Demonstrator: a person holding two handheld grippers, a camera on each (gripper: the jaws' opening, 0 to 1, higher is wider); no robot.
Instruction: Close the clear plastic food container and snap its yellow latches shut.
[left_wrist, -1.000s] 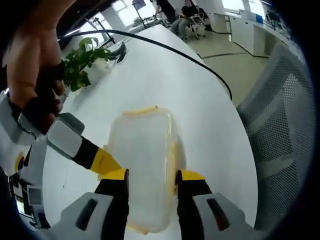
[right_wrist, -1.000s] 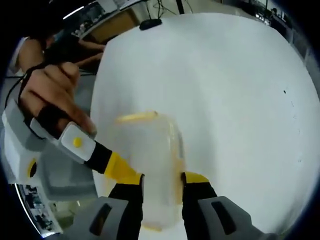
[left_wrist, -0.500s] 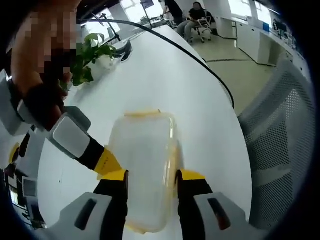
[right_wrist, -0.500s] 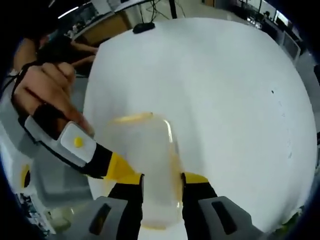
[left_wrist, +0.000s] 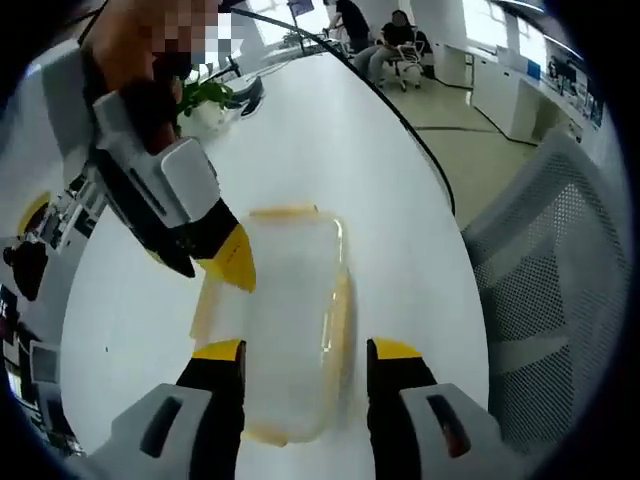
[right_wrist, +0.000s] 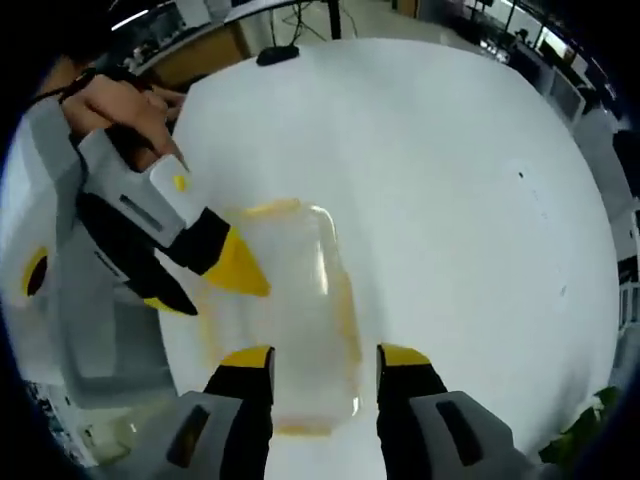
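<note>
1. In the left gripper view, the other tool (left_wrist: 232, 262) comes in from the upper left, held by a hand (left_wrist: 140, 40); its yellow tip sits at the left edge of the container (left_wrist: 290, 330), though whether it touches is hard to tell.
2. The container lies flat on the white worktop (left_wrist: 330, 150) with its clear lid on, a yellow latch (left_wrist: 283, 212) along its far end and yellow strips down its long sides.
3. The left tool (left_wrist: 305, 350) stands open, its jaws either side of the container's near half and a little apart from it, gripping nothing.
4. Further right, a black cable (left_wrist: 400, 110) runs along the worktop edge, and a mesh chair (left_wrist: 550, 290) stands beside it (a plant (left_wrist: 205, 95) sits at the far left end).
5. In the right gripper view, the other tool (right_wrist: 235, 268) again enters from the left, its yellow tip over the container's (right_wrist: 285, 320) left side.
6. The right tool (right_wrist: 325, 355) is likewise open, jaws flanking the container's near end without holding it.
</note>
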